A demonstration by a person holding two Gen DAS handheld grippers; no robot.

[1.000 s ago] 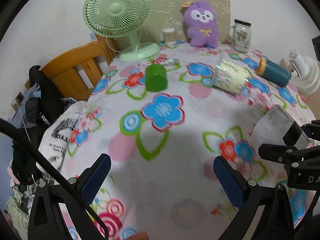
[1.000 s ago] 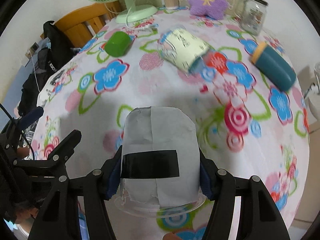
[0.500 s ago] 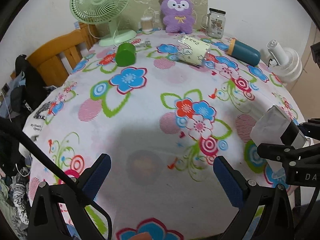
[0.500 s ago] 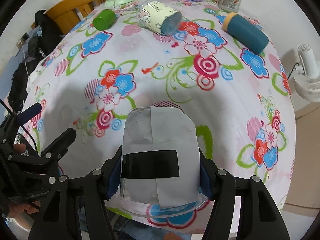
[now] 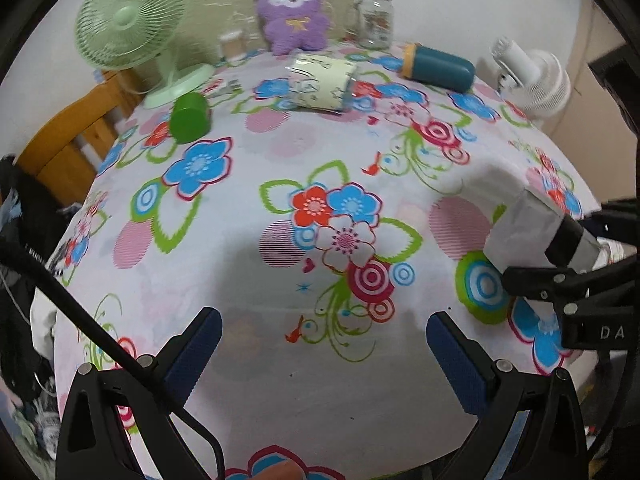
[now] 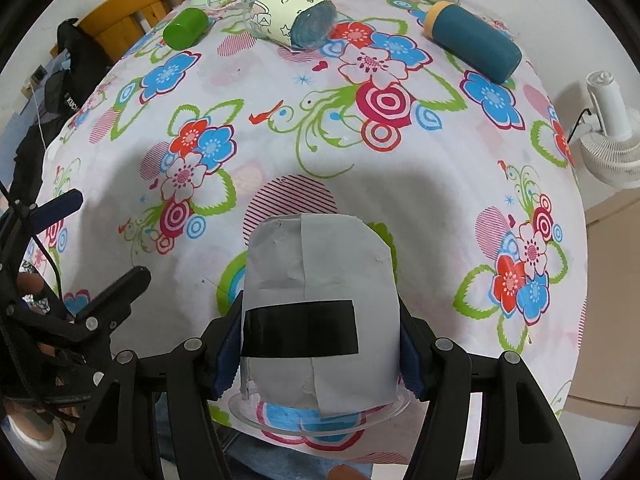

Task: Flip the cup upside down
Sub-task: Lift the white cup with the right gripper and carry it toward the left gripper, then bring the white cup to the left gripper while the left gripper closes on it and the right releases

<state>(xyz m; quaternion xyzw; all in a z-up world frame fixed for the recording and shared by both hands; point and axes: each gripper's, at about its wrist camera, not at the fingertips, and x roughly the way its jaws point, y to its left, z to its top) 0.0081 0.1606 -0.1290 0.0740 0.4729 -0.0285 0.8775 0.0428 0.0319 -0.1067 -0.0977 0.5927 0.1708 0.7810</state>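
Observation:
The cup (image 6: 316, 312) is clear plastic wrapped in grey paper with a black tape band. My right gripper (image 6: 316, 344) is shut on its sides and holds it over the near edge of the flowered table (image 6: 320, 140), base pointing away, rim toward the camera. In the left wrist view the cup (image 5: 536, 232) shows at the right, tilted, held in the right gripper's black fingers (image 5: 532, 280). My left gripper (image 5: 324, 352) is open and empty above the table's near part.
Lying at the far side are a green cup (image 5: 190, 118), a printed clear cup (image 5: 322, 82) and a teal bottle (image 5: 438, 66). Behind stand a green fan (image 5: 132, 36), a purple plush (image 5: 294, 18) and a jar (image 5: 374, 20). A white fan (image 6: 612, 140) stands off the right edge.
Both grippers have drawn back toward the table's near edge over the second, then eased forward a little. The cup stays gripped in the right gripper, same pose.

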